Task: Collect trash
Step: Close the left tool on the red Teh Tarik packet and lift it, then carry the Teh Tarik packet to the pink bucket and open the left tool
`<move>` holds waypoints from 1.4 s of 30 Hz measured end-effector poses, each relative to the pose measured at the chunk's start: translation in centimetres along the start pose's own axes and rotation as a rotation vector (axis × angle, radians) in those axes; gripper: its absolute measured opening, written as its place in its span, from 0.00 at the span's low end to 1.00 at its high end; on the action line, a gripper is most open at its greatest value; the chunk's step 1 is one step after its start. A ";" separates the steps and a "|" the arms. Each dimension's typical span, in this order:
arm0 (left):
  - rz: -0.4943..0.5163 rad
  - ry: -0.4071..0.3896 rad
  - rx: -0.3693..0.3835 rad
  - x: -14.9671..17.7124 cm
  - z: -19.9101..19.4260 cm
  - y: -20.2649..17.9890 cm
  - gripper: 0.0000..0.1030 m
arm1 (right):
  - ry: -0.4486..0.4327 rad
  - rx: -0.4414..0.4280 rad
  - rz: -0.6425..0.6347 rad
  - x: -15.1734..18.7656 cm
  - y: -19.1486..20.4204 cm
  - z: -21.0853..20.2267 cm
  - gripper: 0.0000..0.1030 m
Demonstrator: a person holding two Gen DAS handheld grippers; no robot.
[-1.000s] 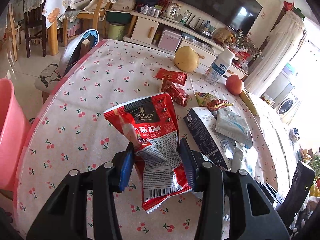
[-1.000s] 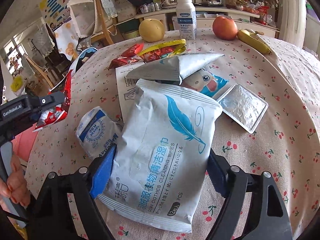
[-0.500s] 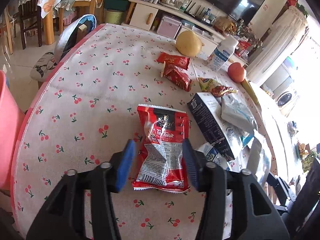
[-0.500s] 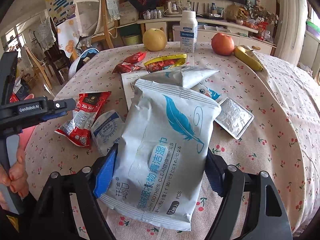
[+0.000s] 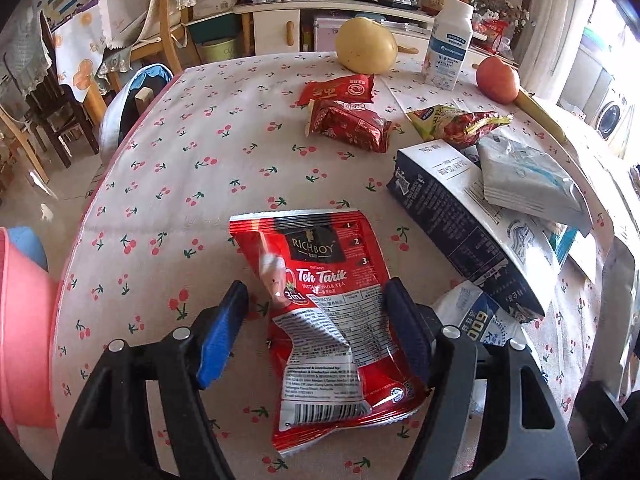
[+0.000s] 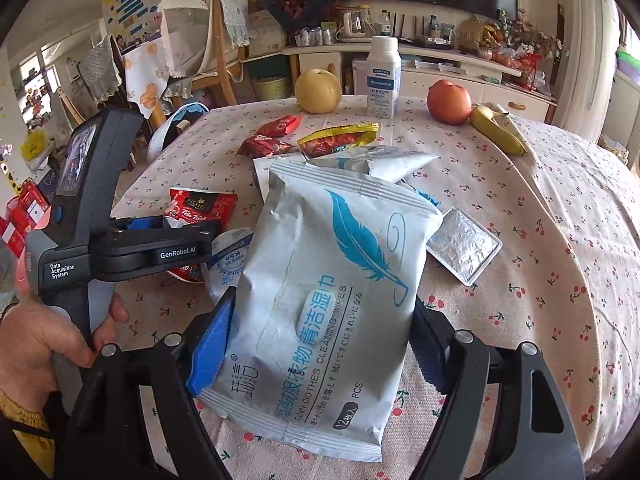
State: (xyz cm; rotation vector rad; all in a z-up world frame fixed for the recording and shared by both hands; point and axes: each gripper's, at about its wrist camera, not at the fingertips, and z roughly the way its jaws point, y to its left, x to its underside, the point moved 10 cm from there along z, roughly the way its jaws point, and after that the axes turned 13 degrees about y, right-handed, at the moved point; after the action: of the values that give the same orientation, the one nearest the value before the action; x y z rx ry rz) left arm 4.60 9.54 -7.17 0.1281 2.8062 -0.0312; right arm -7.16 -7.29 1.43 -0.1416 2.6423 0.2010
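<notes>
A red Teh Tarik packet (image 5: pixel 324 300) lies flat on the cherry-print tablecloth (image 5: pixel 192 184), near the table's front left edge. My left gripper (image 5: pixel 316 286) straddles it with jaws opening. The left pad stands clear of the packet and the right finger overlaps its edge. A hand (image 6: pixel 44 344) holds that gripper at the left of the right wrist view. A white wipes pack (image 6: pixel 340 280) with a blue feather print sits between the pads of my right gripper (image 6: pixel 322 300). Both pads press its sides and it is tilted up off the cloth.
A pink bin (image 5: pixel 20 320) stands off the table's left edge. Two red wrappers (image 5: pixel 348 124), a yellow wrapper (image 5: pixel 456 122), a dark box (image 5: pixel 460 216), a white pouch (image 5: pixel 476 320) and a foil tray (image 6: pixel 464 250) lie about. Pear (image 5: pixel 366 46), bottle (image 5: pixel 446 48), apple (image 5: pixel 498 80) and banana (image 6: pixel 496 128) stand at the back.
My left gripper let the red packet go; it dropped flat onto the cloth, and the jaws widened and came down closer over it. The right gripper rose slightly with the wipes pack.
</notes>
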 end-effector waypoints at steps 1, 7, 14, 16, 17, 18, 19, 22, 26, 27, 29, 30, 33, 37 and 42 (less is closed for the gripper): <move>0.001 0.005 0.016 0.1 -0.1 -0.4 0.67 | 0.000 0.000 -0.002 0.0 0.1 0.0 0.76; 0.022 -0.012 0.025 0.3 0.0 -1.5 0.72 | 0.003 0.004 -0.011 0.0 0.1 0.2 0.76; 0.031 -0.063 0.026 0.3 -1.1 -1.6 0.39 | -0.008 -0.002 0.000 -0.2 0.0 -0.2 0.76; 0.021 -0.067 0.056 0.4 -1.4 -1.6 0.38 | -0.014 -0.006 -0.005 -0.3 0.3 -0.5 0.76; 0.012 -0.065 0.073 0.4 -1.4 -1.5 0.37 | -0.017 -0.006 -0.010 -0.3 0.4 -0.5 0.76; 0.001 -0.065 0.090 0.4 -1.6 -1.4 0.37 | -0.019 -0.007 -0.013 -0.3 0.6 -0.6 0.76; -0.018 -0.066 0.110 0.3 -1.7 -1.2 0.37 | -0.021 -0.009 -0.015 -0.4 0.7 -0.7 0.76; -0.075 -0.068 0.190 0.2 -2.4 -0.4 0.37 | -0.023 -0.026 -0.011 -0.6 1.1 -0.9 0.76; -0.141 -0.118 0.221 -0.2 -4.7 1.9 0.37 | -0.035 -0.055 -0.016 -1.4 2.3 -1.4 0.76; -0.161 -0.134 0.224 -0.3 -5.3 2.8 0.37 | -0.037 -0.067 -0.019 -1.7 2.8 -1.5 0.76; -0.208 -0.171 0.215 -0.6 -6.7 4.9 0.37 | -0.041 -0.088 -0.032 -2.5 4.1 -1.7 0.76; -0.229 -0.191 0.202 -0.8 -7.4 6.1 0.37 | -0.045 -0.101 -0.045 -2.9 5.0 -1.8 0.76; -0.316 -0.242 0.177 -0.8 -9.4 10.1 0.37 | -0.055 -0.151 -0.084 -4.4 8.2 -2.2 0.76; -0.451 -0.300 0.113 -0.2 -11.8 16.3 0.37 | -0.067 -0.234 -0.163 -6.4 14.2 -2.8 0.76; -0.672 -0.320 0.062 2.1 -13.3 25.1 0.37 | -0.047 -0.358 -0.282 -8.6 23.3 -2.6 0.76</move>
State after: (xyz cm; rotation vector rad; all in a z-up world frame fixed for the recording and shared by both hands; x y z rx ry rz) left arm 0.56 35.25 4.56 -0.7372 2.4008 -0.2683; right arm -3.95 15.73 10.53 -0.6145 2.4797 0.5707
